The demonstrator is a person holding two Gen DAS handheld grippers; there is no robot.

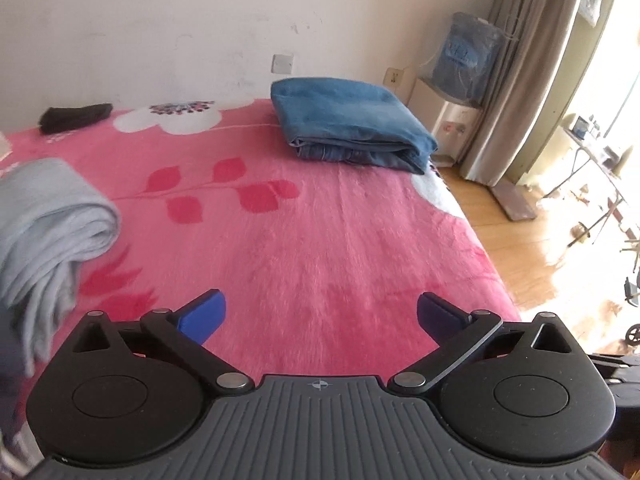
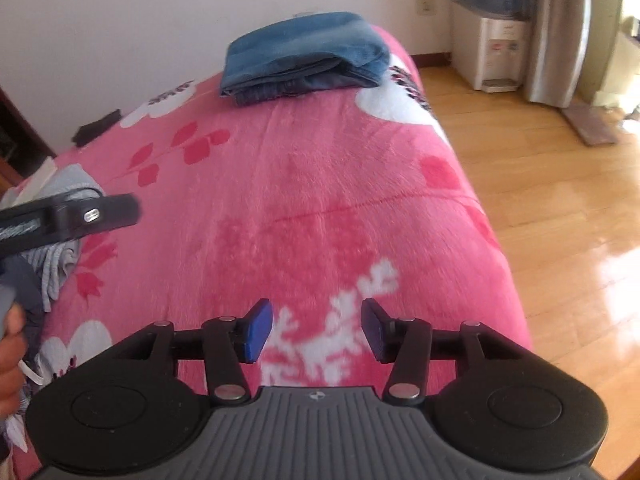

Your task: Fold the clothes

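Observation:
Folded blue jeans (image 1: 352,124) lie at the far right corner of the pink flowered blanket (image 1: 304,240); the right wrist view shows the jeans (image 2: 304,56) far ahead too. A pale grey garment (image 1: 44,224) lies bunched at the left, and in the right wrist view this grey garment (image 2: 60,256) sits at the left edge. My left gripper (image 1: 320,316) is open wide above bare blanket, nothing between its blue pads. My right gripper (image 2: 318,330) is open over the blanket (image 2: 320,200), also empty. The left gripper's body (image 2: 72,216) shows at the left of the right wrist view, held by a hand (image 2: 10,356).
A small black cloth (image 1: 74,117) lies by the wall at the far left. The bed's right edge drops to a wooden floor (image 2: 540,200). A water dispenser (image 1: 460,92) and curtain (image 1: 516,72) stand beyond the bed's corner.

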